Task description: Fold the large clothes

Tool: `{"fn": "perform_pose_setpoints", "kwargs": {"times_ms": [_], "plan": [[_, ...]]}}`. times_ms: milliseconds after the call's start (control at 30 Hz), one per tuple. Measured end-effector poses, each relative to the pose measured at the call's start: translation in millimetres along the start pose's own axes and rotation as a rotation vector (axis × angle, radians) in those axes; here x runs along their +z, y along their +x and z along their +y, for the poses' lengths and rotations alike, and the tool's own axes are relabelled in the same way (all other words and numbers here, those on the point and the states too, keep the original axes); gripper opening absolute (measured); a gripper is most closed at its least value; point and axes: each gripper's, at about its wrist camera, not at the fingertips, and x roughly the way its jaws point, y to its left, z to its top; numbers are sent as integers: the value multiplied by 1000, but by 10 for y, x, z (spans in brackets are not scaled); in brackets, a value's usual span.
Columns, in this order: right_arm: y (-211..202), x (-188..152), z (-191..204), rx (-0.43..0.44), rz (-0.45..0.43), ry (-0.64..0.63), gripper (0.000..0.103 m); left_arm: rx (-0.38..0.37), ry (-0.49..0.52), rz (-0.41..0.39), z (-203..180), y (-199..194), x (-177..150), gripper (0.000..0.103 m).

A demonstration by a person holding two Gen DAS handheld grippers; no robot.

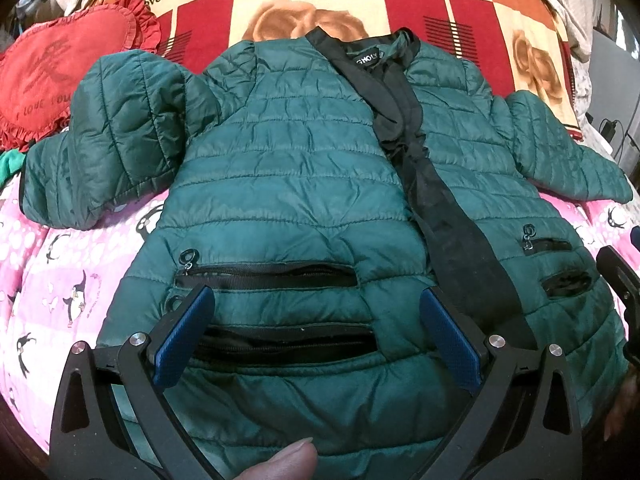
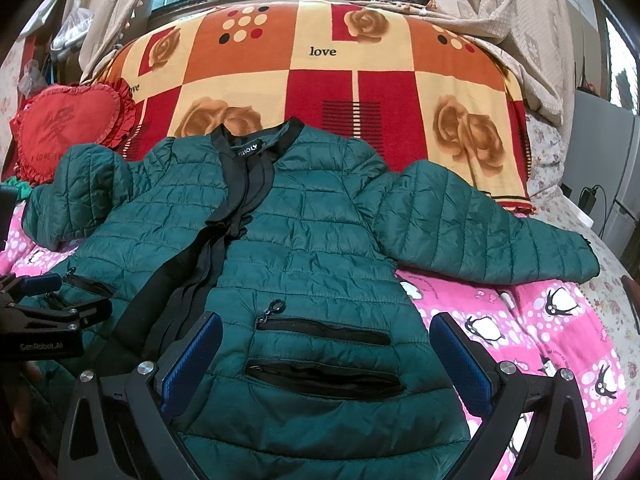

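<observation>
Lying flat, jacket (image 1: 304, 184) collar pointing away from tools

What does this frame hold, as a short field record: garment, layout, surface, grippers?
garment: green quilted jacket, black front trim
layout: spread front up; one sleeve stretched out, other sleeve bent
surface: pink penguin sheet, checked rose blanket behind
nearby: red heart cushion
left gripper: open above hem pockets
right gripper: open above pockets, holding nothing
</observation>
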Motion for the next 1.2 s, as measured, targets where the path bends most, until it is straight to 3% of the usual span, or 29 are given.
{"fn": "perform_pose_setpoints", "kwargs": {"times_ms": [233, 433, 633, 733, 800, 967, 1200], "plan": [[-7, 9, -53, -5, 1, 21, 103, 15, -18, -15, 90, 58, 0, 103], [3, 13, -131, -2, 5, 58, 103, 37, -28, -172, 169, -62, -9, 103], [-2, 15, -187, 7, 5, 87, 103, 89, 38, -43, 156, 112, -82, 103], [-2, 0, -233, 12, 6, 102, 103, 92, 45, -60, 150, 113, -123, 103], [-3, -13, -251, 16, 8, 112, 103, 43, 60, -73, 134, 105, -156, 103], [118, -130, -293, -3, 43, 114, 103, 12, 18, -90, 182, 123, -271, 103], [128, -149, -295, -16, 53, 106, 103, 9, 23, -103, 166, 110, -329, 103]]}}
